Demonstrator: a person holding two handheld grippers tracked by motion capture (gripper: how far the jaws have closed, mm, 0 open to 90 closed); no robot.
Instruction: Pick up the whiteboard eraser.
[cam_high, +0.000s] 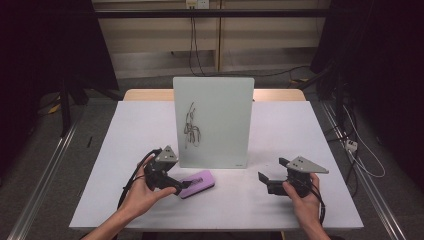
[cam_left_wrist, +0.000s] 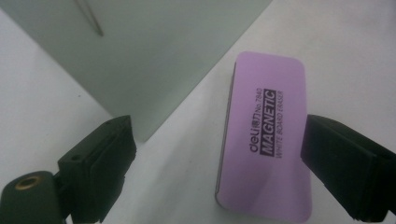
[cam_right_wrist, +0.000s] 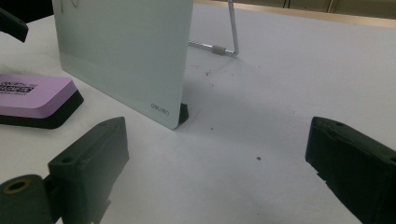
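Left gripper (cam_high: 176, 186), jaws apart, hovering at one purple eraser (cam_high: 197, 183) lying flat before one propped whiteboard (cam_high: 213, 121); label reads "deli MAGNETIC WHITE BOARD ERASER", number perhaps 7840. Black scribble on board, "deli" in corner. Right gripper (cam_high: 272, 176), jaws apart, holding nothing.

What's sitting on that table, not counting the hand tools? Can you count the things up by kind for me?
Purple erasers: 1
Standing whiteboards with black scribbles: 1
Total: 2 things on the white table
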